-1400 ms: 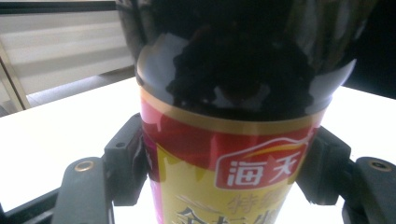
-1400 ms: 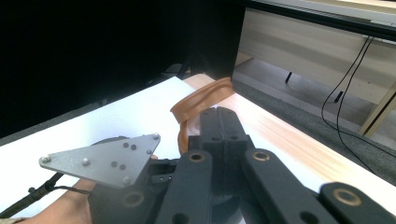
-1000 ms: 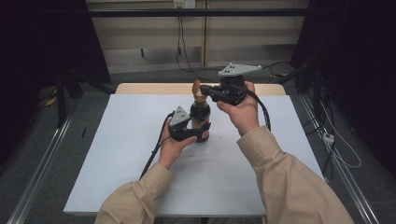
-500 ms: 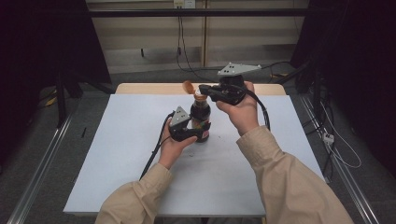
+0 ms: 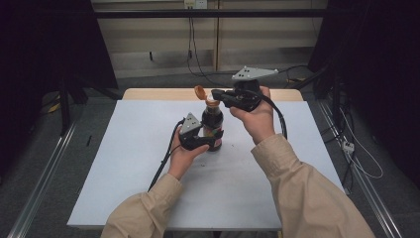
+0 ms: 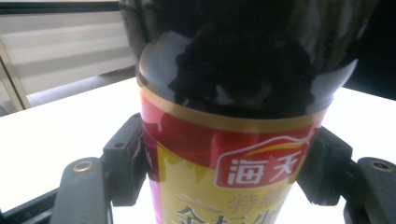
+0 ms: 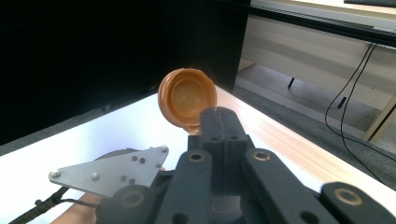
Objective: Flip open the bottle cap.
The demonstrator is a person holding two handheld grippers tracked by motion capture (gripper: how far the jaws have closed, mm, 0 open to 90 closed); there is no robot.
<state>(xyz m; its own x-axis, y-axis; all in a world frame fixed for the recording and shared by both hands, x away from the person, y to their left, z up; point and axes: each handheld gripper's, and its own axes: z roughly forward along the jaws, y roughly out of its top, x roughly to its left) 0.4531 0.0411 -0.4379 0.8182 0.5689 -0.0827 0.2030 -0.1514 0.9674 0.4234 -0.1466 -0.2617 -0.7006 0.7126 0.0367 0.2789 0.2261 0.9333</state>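
Observation:
A dark sauce bottle (image 5: 212, 119) with a red and yellow label (image 6: 233, 140) stands upright on the white table (image 5: 138, 163). My left gripper (image 5: 214, 141) is shut on the bottle's lower body, one jaw on each side (image 6: 229, 163). The bottle's orange flip lid (image 5: 199, 92) stands swung open to the left, its hollow inside facing my right gripper (image 7: 187, 95). That right gripper (image 5: 216, 94) is held level at the bottle's top, jaws pressed together (image 7: 219, 114), their tips against the lid's lower edge. Nothing shows between them.
The left gripper's cable (image 5: 161, 163) trails toward the table's front. A bare wooden strip (image 5: 158, 94) runs along the far edge. Cables (image 5: 356, 158) lie on the floor at right, and metal rails (image 5: 44, 168) flank the table.
The orange lid has swung from upright over the bottle's mouth to open at the left, with the right gripper's tips following it. The left gripper and bottle stayed put.

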